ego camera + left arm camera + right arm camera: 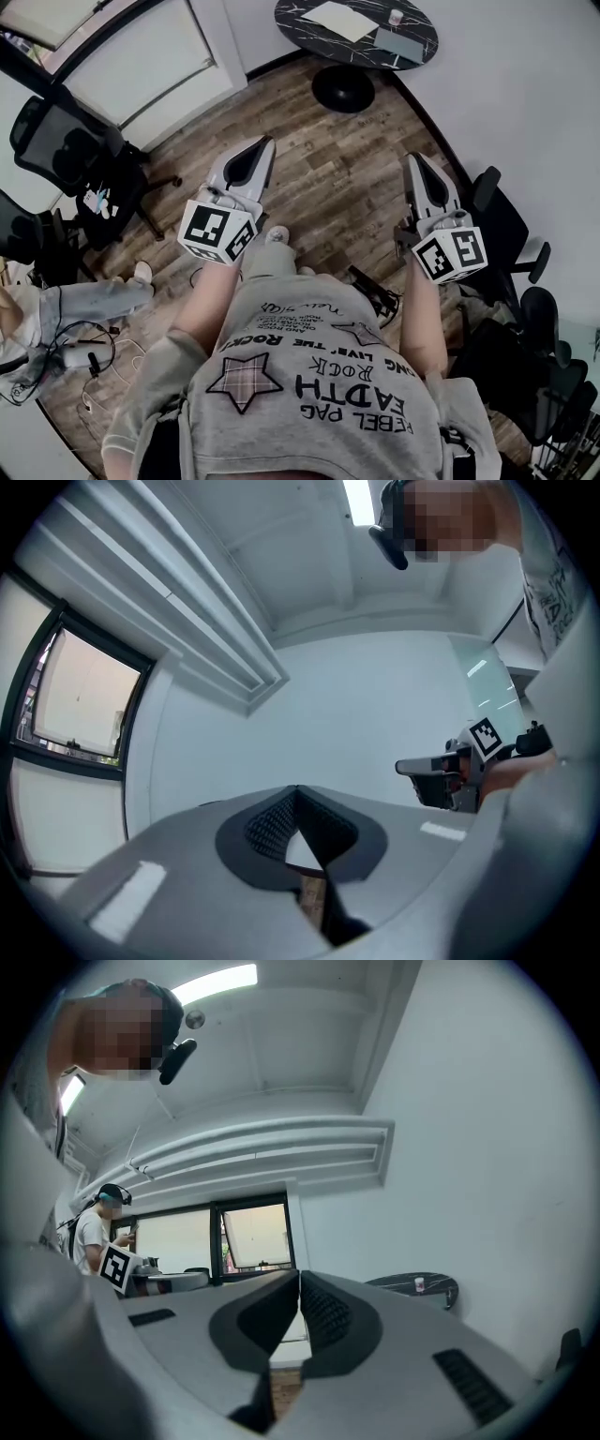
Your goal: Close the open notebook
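Far ahead stands a round black marble table with a white open notebook lying flat on it. Both grippers hang level over the wooden floor, well short of the table. My left gripper is shut with nothing in it; in its own view the pads meet at the tip. My right gripper is also shut and empty, its jaws touching. The table's edge shows small at the right of the right gripper view; the notebook cannot be made out there.
A grey flat item and a small cup share the table. Black office chairs stand at left and right. A seated person's legs and cables lie at the lower left. White walls close in on both sides.
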